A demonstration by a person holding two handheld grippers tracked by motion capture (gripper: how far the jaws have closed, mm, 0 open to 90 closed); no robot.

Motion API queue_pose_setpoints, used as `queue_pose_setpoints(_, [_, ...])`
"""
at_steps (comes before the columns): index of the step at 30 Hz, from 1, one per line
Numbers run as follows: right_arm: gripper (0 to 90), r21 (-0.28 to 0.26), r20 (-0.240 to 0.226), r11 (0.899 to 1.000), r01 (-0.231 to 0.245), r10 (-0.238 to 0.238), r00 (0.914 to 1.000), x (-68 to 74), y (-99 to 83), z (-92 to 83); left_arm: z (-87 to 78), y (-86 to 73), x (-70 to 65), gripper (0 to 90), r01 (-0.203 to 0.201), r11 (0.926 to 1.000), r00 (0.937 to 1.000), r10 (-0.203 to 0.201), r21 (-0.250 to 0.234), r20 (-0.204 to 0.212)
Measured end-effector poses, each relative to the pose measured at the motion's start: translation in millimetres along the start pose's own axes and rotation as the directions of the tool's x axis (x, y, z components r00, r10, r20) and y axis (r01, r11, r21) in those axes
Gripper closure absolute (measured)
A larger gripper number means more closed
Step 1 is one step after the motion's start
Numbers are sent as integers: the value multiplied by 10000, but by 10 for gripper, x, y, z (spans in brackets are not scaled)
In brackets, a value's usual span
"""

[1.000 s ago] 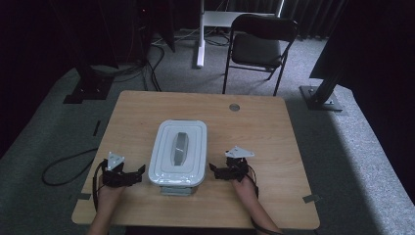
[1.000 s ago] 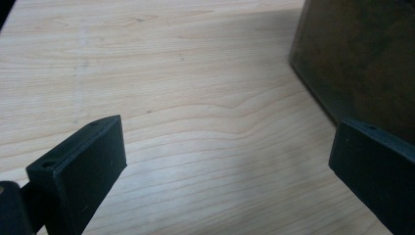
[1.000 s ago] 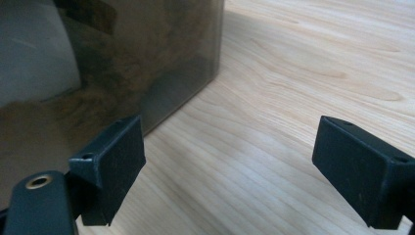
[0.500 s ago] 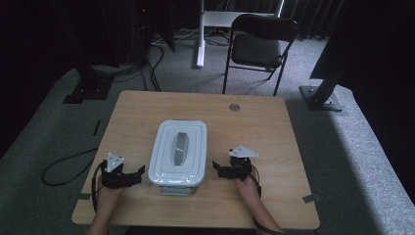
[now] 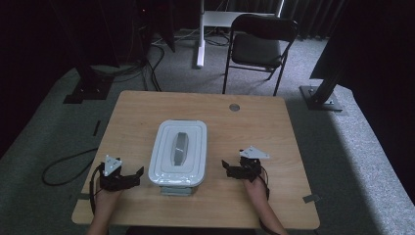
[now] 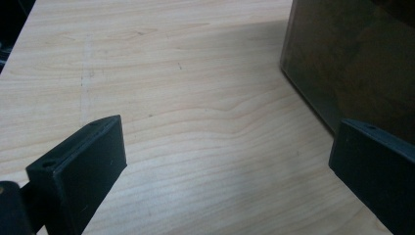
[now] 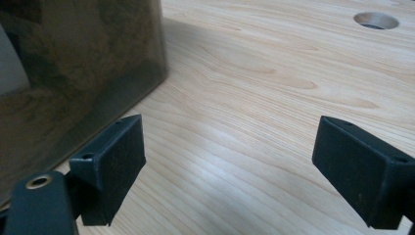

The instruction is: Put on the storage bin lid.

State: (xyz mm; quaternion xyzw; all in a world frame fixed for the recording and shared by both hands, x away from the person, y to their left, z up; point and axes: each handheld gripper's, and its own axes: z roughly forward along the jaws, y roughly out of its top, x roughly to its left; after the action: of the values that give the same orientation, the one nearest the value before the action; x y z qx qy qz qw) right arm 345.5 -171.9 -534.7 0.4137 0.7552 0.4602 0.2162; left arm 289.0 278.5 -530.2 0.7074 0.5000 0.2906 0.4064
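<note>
At mid-worktop, a lidded box flanked by two spread grippers.
On the light wooden worktop [image 5: 254, 127] sits the white rectangular plastic container with a grey-handled lid [image 5: 179, 152]; the left hand-held gripper [image 5: 133, 178] and right hand-held gripper [image 5: 229, 169] rest just beside its near corners, jaws wide apart, gripping nothing.

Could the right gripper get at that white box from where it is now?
Probably yes. The right gripper sits just beside the box with its jaws open, and only bare table lies between them.
</note>
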Motion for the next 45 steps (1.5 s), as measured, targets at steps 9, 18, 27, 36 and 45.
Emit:
queue_pose_setpoints(9, [116,-333,883,9992,-237,266,9957,-91,-74,-129,-64,-107,44,12,95,9999,9998,-92,143,-154])
queue_pose_setpoints(18, [116,-149,1321,9995,-280,297,9908,-203,-180,-268,-167,-220,123,12,62,9997,9983,-48,240,-578])
queue_pose_setpoints(27, [115,-321,1820,9973,-666,713,9807,-352,-287,-458,-286,-323,225,12,301,9992,9942,-271,277,-1045])
queue_pose_setpoints(36, [115,-246,2206,9944,-1028,1057,9696,-447,-409,-614,-359,-389,297,12,411,9983,9901,-353,405,-1358])
queue_pose_setpoints(45, [115,-172,2754,9919,-1262,1260,9530,-564,-511,-761,-429,-453,371,12,626,9971,9830,-541,430,-1753])
